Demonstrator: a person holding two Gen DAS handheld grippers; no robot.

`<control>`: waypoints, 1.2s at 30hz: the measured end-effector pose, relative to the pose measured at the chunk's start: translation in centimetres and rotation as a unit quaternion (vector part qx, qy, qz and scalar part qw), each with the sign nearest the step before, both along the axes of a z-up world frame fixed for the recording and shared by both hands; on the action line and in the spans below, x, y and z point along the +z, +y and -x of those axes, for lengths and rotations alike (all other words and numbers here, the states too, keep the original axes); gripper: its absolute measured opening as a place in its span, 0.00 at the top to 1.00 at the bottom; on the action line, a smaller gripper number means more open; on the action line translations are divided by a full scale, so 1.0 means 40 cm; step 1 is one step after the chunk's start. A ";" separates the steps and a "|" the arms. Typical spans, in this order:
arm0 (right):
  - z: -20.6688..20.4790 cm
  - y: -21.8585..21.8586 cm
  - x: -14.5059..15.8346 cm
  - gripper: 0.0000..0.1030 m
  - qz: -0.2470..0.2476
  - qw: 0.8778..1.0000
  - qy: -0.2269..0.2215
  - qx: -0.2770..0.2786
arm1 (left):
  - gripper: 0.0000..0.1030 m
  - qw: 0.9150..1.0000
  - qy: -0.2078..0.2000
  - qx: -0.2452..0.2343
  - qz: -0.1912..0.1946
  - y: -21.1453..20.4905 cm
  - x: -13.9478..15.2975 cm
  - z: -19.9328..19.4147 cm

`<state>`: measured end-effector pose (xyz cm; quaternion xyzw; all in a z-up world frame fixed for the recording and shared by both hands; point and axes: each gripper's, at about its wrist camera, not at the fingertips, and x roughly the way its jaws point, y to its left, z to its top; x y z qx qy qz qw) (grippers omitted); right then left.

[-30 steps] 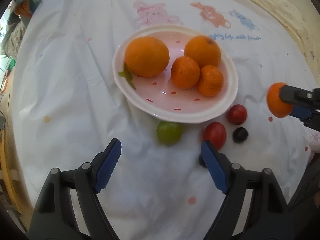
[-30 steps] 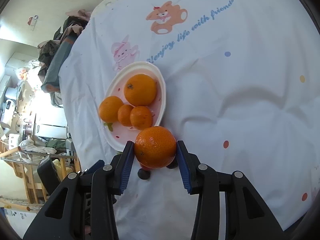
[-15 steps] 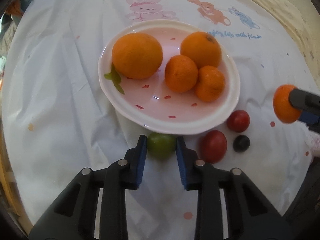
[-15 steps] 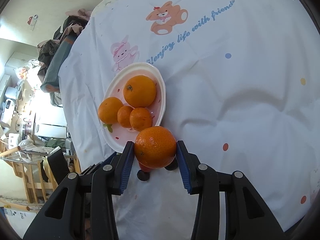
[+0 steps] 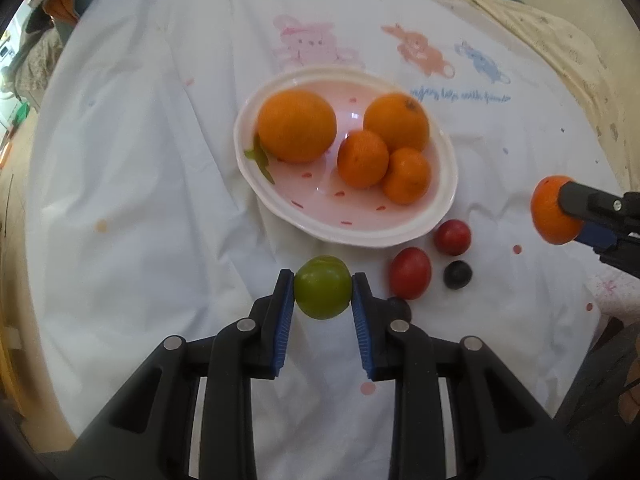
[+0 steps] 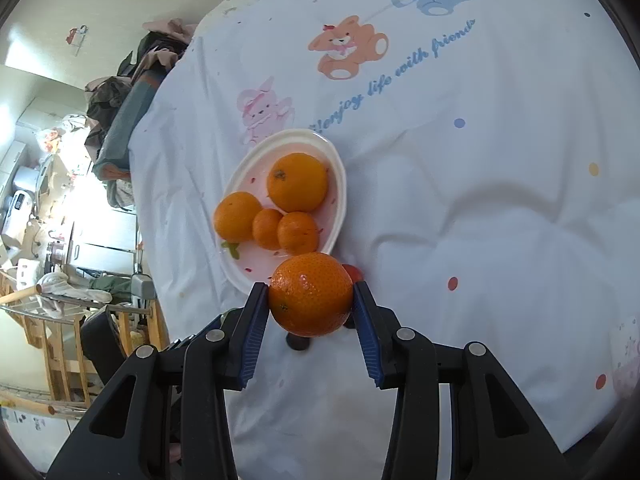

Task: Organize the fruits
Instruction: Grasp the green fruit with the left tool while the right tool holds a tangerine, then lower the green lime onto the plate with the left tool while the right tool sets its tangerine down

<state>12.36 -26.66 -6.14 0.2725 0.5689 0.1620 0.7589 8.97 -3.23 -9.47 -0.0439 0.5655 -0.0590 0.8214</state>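
My left gripper (image 5: 323, 292) is shut on a green fruit (image 5: 322, 287) and holds it just in front of the white and pink bowl (image 5: 444, 216), which holds several oranges (image 5: 297, 126). Two red fruits (image 5: 411, 273) and a small dark one (image 5: 457, 275) lie on the cloth right of it. My right gripper (image 6: 311, 300) is shut on an orange (image 6: 310, 294) and holds it above the cloth near the bowl's (image 6: 340, 204) near end. That orange also shows at the right in the left wrist view (image 5: 550, 210).
A white cloth (image 6: 480, 200) with cartoon animals and coloured dots covers the table. Another dark fruit (image 5: 400, 307) lies behind my left gripper's right finger. Clothes and furniture (image 6: 120, 92) stand past the table's far left edge.
My left gripper went from open to shut on the green fruit, then lifted and drew back from the bowl with it. The right gripper kept holding its orange nearly still.
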 end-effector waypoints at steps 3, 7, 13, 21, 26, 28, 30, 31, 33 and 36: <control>-0.009 0.006 0.030 0.57 -0.001 1.000 -0.014 0.008 | 0.76 1.000 -0.023 0.003 0.007 0.012 0.064 -0.007; -0.047 0.011 0.064 0.57 -0.007 0.999 -0.032 0.011 | 0.76 0.998 -0.053 0.001 0.017 0.026 0.143 -0.044; -0.133 0.027 0.091 0.57 -0.003 0.998 -0.055 0.015 | 0.76 0.997 -0.073 0.000 0.003 0.055 0.208 -0.127; -0.278 0.083 0.050 0.57 0.026 0.997 -0.045 0.049 | 0.76 0.998 -0.059 0.012 -0.002 0.084 0.172 -0.267; -0.347 0.130 -0.002 0.57 0.038 0.996 -0.035 0.070 | 0.76 0.999 -0.039 0.000 -0.005 0.064 0.102 -0.344; -0.374 0.144 -0.024 0.57 0.047 0.996 -0.031 0.073 | 0.76 0.999 -0.032 -0.007 -0.009 0.053 0.077 -0.364; -0.396 0.151 -0.042 0.57 0.053 0.995 -0.026 0.075 | 0.76 0.999 -0.028 -0.012 -0.011 0.047 0.053 -0.383; -0.410 0.155 -0.056 0.57 0.054 0.995 -0.021 0.076 | 0.76 1.000 -0.025 -0.013 -0.010 0.045 0.042 -0.395; -0.426 0.157 -0.078 0.57 0.055 0.996 -0.013 0.075 | 0.76 1.000 -0.019 -0.014 -0.006 0.043 0.023 -0.414; -0.442 0.159 -0.112 0.57 0.046 0.996 0.002 0.073 | 0.76 1.000 -0.006 -0.025 0.002 0.030 -0.001 -0.434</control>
